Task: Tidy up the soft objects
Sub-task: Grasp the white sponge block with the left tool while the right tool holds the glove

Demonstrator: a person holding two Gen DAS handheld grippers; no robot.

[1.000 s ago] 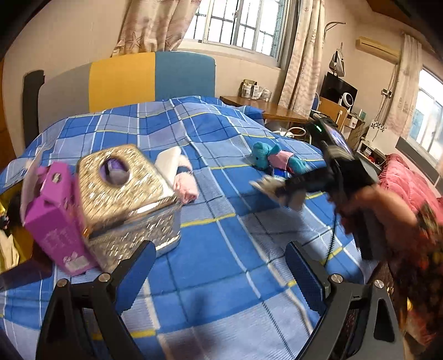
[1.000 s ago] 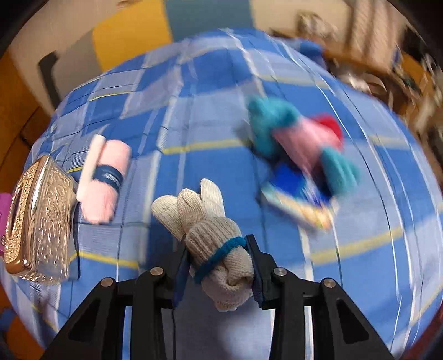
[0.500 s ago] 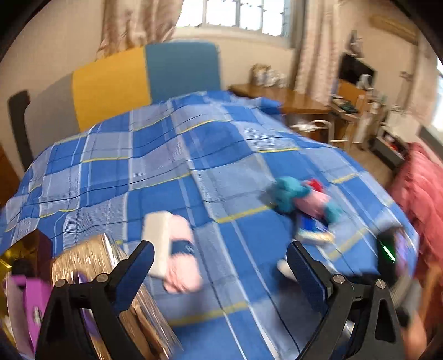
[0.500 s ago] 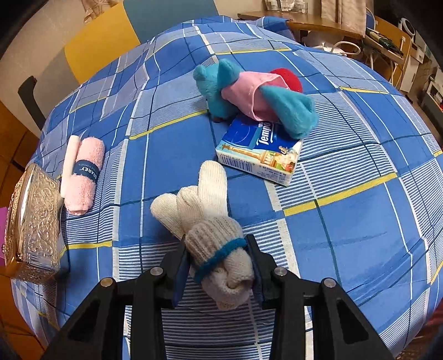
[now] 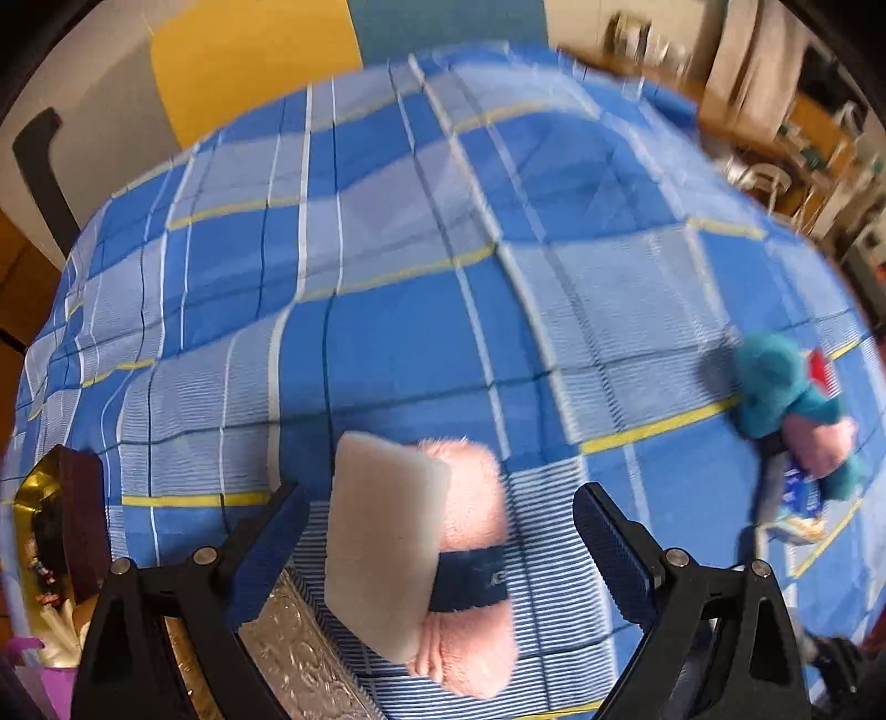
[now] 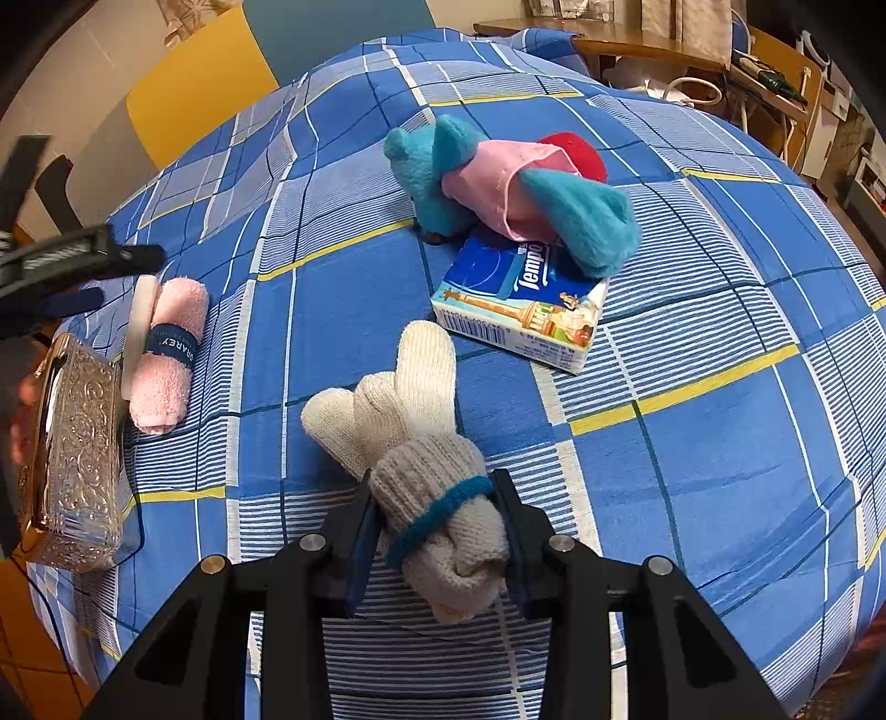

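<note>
A home bedroom: a bed (image 6: 720, 310) under a blue plaid cover with an upholstered grey, yellow and teal headboard (image 6: 194, 83), a wooden desk (image 6: 609, 41) beyond it, and a curtain (image 6: 686, 27) hanging behind.

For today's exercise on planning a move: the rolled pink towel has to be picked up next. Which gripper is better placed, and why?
Left. The left gripper hangs open right over the towel, a finger on each side. The right gripper is shut on a knitted glove, apart from it.
</note>
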